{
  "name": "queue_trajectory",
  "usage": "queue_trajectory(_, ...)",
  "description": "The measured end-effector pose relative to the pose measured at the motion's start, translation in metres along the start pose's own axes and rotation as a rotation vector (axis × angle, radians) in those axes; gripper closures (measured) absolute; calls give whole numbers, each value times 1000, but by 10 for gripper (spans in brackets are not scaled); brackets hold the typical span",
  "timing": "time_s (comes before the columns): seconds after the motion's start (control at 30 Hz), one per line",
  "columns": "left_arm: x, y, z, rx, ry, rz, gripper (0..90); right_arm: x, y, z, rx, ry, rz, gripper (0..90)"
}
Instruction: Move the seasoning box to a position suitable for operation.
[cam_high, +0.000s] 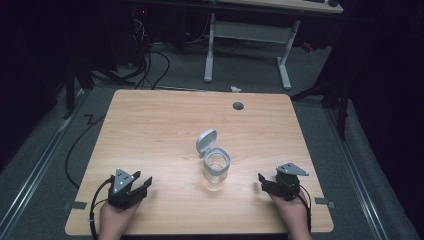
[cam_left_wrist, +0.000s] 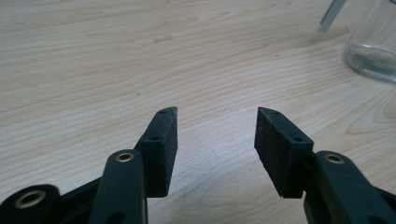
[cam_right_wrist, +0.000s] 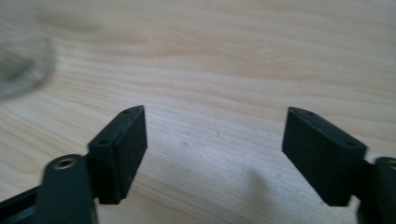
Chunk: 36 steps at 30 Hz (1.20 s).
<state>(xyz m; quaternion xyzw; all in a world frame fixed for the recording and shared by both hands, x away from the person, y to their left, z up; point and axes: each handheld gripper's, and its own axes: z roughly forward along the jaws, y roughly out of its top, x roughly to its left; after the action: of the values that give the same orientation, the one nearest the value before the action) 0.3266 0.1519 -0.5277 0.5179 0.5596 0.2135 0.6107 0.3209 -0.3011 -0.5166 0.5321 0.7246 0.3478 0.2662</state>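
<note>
- Your left gripper (cam_high: 143, 183) rests on the wooden table (cam_high: 150, 130) at its near left corner, held in your left hand (cam_high: 116, 220). In the left gripper view its jaws stand parted with bare tabletop between them, gripping nothing.
- A black cable (cam_high: 93, 210) trails from that gripper toward the near edge.
- In the middle of the table, slightly near of centre, stands a clear glass jar (cam_high: 216, 170), upright, with its grey hinged lid (cam_high: 206, 141) flipped open and tilted back on the far side. It sits between your two grippers, well apart from both. Its base shows at the far right of the left gripper view (cam_left_wrist: 371, 51).
- Your right gripper (cam_high: 261, 180) rests at the near right, in your right hand (cam_high: 292, 215). In the right gripper view its jaws are spread wide, with nothing held.
- A dark round hole (cam_high: 238, 106) sits near the far edge.
</note>
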Motion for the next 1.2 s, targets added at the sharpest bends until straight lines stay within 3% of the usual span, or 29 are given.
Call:
queue_trajectory(0.1,-1,-1,1,20,-4,-9,498,6,-2,-6,-52,34,38,382)
queue_trajectory(0.17,-2,-1,0,30,-13,6,497,10,-3,-5,-61,63,21,422)
queue_trajectory(0.2,-4,-3,-2,33,-23,37,495,12,-2,-6,-67,59,12,449)
queue_trajectory(0.33,-2,-1,-5,32,-33,27,489,19,-2,-7,-90,64,0,553)
queue_trajectory(0.5,-4,0,-3,37,-43,1,473,27,1,-4,-91,107,1,549)
queue_trajectory(0.67,-7,-2,-5,33,-51,17,457,39,10,3,-98,123,-28,578)
queue_trajectory(0.7,-8,-4,-6,30,-52,34,460,42,12,5,-98,124,-40,609)
queue_trajectory(0.77,-8,-6,-6,19,-39,65,481,48,14,8,-97,134,-60,753)
queue_trajectory(0.87,-8,-6,-6,21,-48,46,516,54,17,16,-97,156,-68,889)
queue_trajectory(1.0,-10,-8,-5,28,-55,69,544,64,23,28,-88,171,-88,900)
queue_trajectory(1.2,-10,-10,-5,29,-57,71,519,72,40,39,-102,179,-109,900)
